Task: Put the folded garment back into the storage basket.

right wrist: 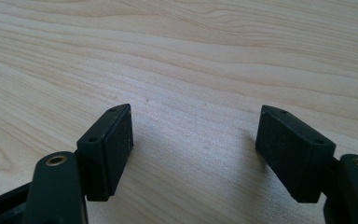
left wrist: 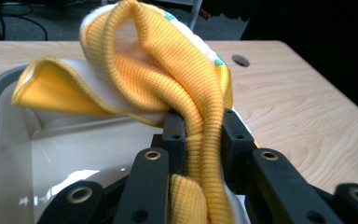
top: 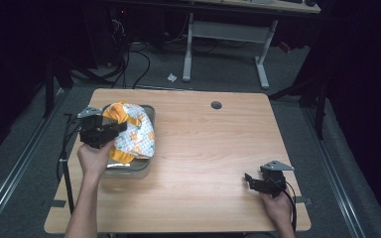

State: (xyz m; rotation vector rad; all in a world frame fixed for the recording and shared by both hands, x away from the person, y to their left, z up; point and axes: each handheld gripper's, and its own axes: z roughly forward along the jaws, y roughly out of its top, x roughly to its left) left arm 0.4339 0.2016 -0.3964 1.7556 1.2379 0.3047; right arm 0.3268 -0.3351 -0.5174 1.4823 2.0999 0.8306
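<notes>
High view: a wooden table [top: 203, 148] takes up the middle of the frame. At its left edge sits a grey tray [top: 146, 115], and a white garment with orange print and yellow ribbed trim [top: 138, 134] is heaped in it, spilling over the tray's right rim. The left gripper [top: 114, 127], held in the person's left hand [top: 93, 157], sits at the tray's left side with its jaws in the yellow trim. The right gripper [top: 250, 179], in the right hand [top: 278, 203], lies low at the lower right of the table, well apart from the tray, bare wood around it.

Left gripper view: the jaws are pressed together on a band of yellow ribbed trim [left wrist: 200, 116], which runs up between the two black pads and arches over the upper centre. The pale tray interior [left wrist: 51, 154] fills the lower left; the tabletop runs off to the right.

Right gripper view: the jaws stand spread wide, nothing between them, wood grain beneath.
</notes>
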